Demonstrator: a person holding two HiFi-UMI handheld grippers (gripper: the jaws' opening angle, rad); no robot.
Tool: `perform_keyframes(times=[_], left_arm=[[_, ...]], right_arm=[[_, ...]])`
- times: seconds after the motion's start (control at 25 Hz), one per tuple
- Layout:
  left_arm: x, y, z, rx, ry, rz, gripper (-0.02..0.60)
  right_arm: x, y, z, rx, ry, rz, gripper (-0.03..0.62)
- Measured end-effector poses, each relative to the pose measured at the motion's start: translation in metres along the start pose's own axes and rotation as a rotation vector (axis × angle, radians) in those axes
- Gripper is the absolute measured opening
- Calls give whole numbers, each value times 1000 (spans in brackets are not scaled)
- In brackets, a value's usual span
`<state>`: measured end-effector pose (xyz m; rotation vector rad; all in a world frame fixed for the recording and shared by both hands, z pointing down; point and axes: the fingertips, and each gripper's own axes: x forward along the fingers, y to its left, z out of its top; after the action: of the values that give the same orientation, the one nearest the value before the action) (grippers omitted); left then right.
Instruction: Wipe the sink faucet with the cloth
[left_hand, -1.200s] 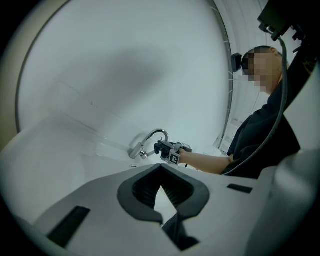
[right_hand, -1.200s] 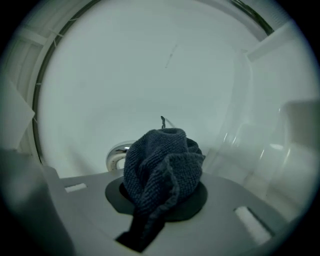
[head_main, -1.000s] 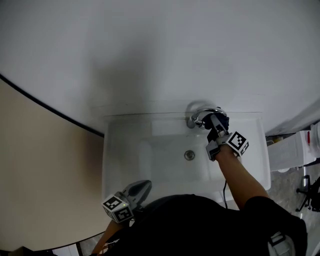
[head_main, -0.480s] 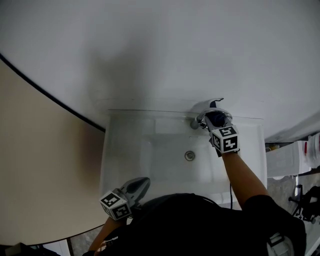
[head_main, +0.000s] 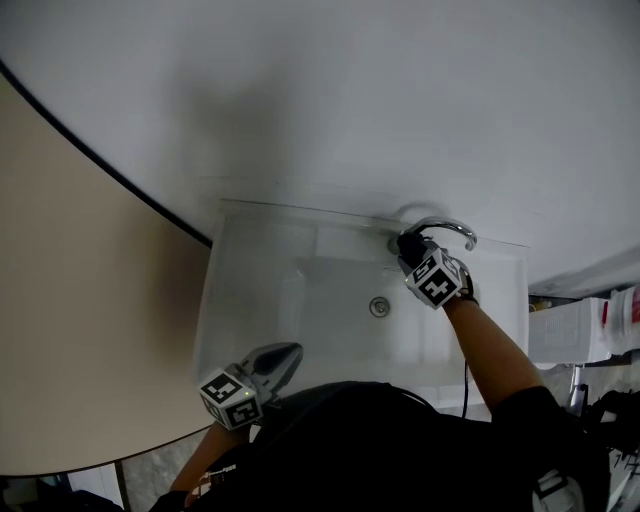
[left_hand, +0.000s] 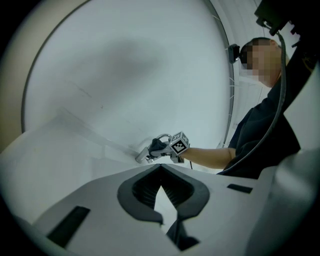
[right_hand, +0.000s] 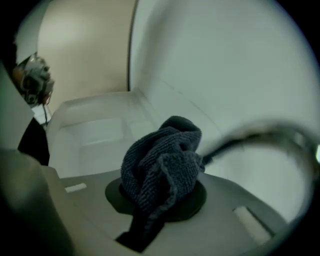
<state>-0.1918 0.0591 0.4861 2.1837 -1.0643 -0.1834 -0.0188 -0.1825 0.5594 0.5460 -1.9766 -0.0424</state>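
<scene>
A chrome faucet arches over the back rim of the white sink. My right gripper is shut on a bunched dark grey cloth, and the cloth lies against the faucet's left end near the spout. In the right gripper view the faucet is a blurred curve just right of the cloth. My left gripper hangs at the sink's front edge, shut and empty. From the left gripper view the faucet and the right gripper show far ahead.
The sink's drain sits in the middle of the basin. A white wall rises behind the sink, and a beige panel stands at the left. White shelving with items is at the right.
My right gripper has rolled and moved left and down along the faucet, from its right-hand arch to the spout end. The left gripper stayed at the sink's front edge.
</scene>
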Motion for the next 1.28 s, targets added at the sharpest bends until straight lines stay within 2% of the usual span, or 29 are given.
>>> perform_keyframes(times=[0.08,0.16,0.28,0.36,0.4,0.48,0.6,0.72,0.8,0.84,0.92,1.0,1.08,1.16,1.2,1.28], left_arm=[[-4,5,2,24,-3,5,0],[-10,11,3,38,-17,13,0],[-20,18,2,43,-29,28,0],[-27,21,3,30,-40,37,0],[-30,23,2,21,-49,39,0],[-36,27,1,11,-63,46,0],[-46,34,-2,9,-65,67,0],[-53,39,-4,5,-66,85,0],[-55,38,-4,9,-73,84,0],[-55,37,-3,12,-73,82,0],[-53,36,-1,8,-67,80,0],[-46,36,1,7,-48,76,0],[-34,31,3,4,-31,54,0],[-21,22,5,-5,-17,19,0],[-15,16,5,-7,-6,6,0],[0,6,6,1,18,-7,0]], right_arm=[[-4,21,27,-248,45,-17,61],[4,22,41,-472,177,-44,61],[44,18,25,-712,481,-3,61],[68,9,4,-838,704,-16,61],[77,2,-4,-870,795,-33,61],[93,-8,-16,-892,913,-53,61],[112,-9,-30,-899,978,-47,61],[117,-7,-34,-906,997,-49,61],[106,11,-34,-822,907,5,61],[95,27,-32,-727,804,49,61],[63,50,-26,-459,524,109,61],[25,46,-39,-143,267,121,62],[-13,21,-77,155,85,111,61],[-54,-14,-122,387,-27,57,61],[-72,-35,-142,459,-60,11,63],[-95,-79,-160,479,-95,-71,62]])
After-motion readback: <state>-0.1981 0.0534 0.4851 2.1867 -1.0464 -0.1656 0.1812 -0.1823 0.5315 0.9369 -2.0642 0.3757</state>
